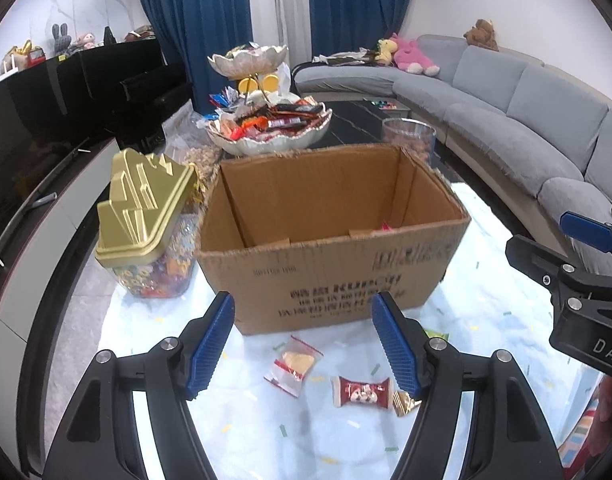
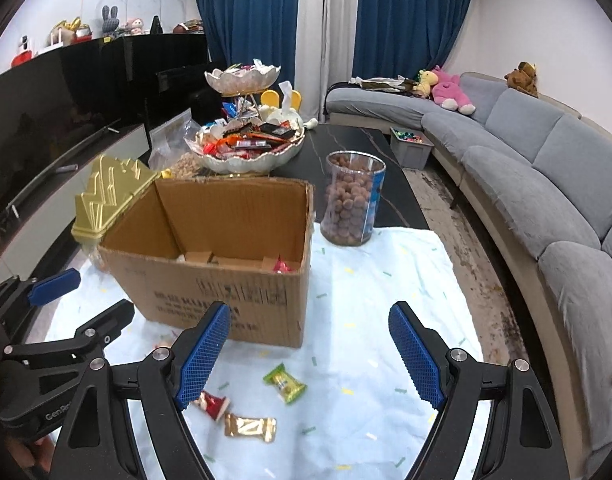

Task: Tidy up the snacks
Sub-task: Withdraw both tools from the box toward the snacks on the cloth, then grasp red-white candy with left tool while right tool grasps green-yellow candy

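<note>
An open cardboard box [image 1: 334, 236] [image 2: 222, 276] stands on a pale blue cloth [image 2: 386, 300]; a red-wrapped snack [image 2: 281, 266] lies inside it. Loose snacks lie in front of it: a clear packet with a yellow biscuit [image 1: 295, 364], a red candy [image 1: 361, 391] [image 2: 212, 403], a gold candy [image 1: 404, 402] [image 2: 250, 426] and a green candy [image 2: 285, 383]. My left gripper [image 1: 302, 344] is open and empty above the clear packet. My right gripper [image 2: 310, 354] is open and empty above the green candy.
A gold-lidded jar of sweets [image 1: 146, 224] stands left of the box. A clear jar of brown balls [image 2: 352, 200] stands behind it on the right. A two-tier shell dish full of snacks [image 2: 246, 148] sits on the dark table. A grey sofa [image 2: 546, 184] curves along the right.
</note>
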